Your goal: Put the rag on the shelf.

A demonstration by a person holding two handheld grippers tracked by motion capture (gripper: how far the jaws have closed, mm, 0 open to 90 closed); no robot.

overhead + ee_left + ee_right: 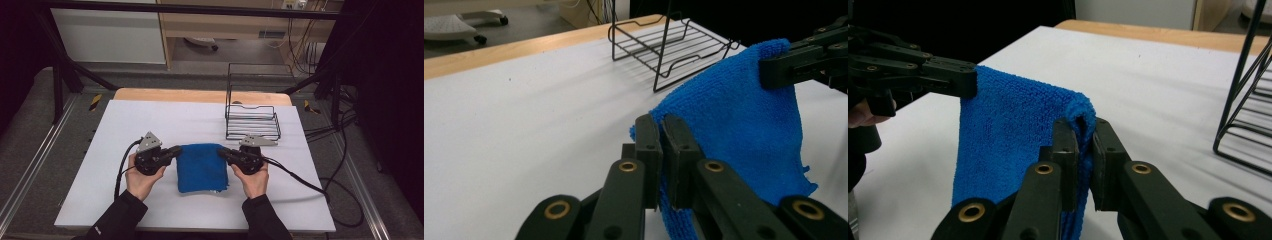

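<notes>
2 grippers, left and right, each clamp blue cloth corners; sleeve writing unreadable.

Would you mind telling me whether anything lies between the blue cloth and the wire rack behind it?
Nothing visible does. The blue cloth hangs pinched at its two upper corners by the left gripper and right gripper; bare white table separates it from the wire rack.
</notes>
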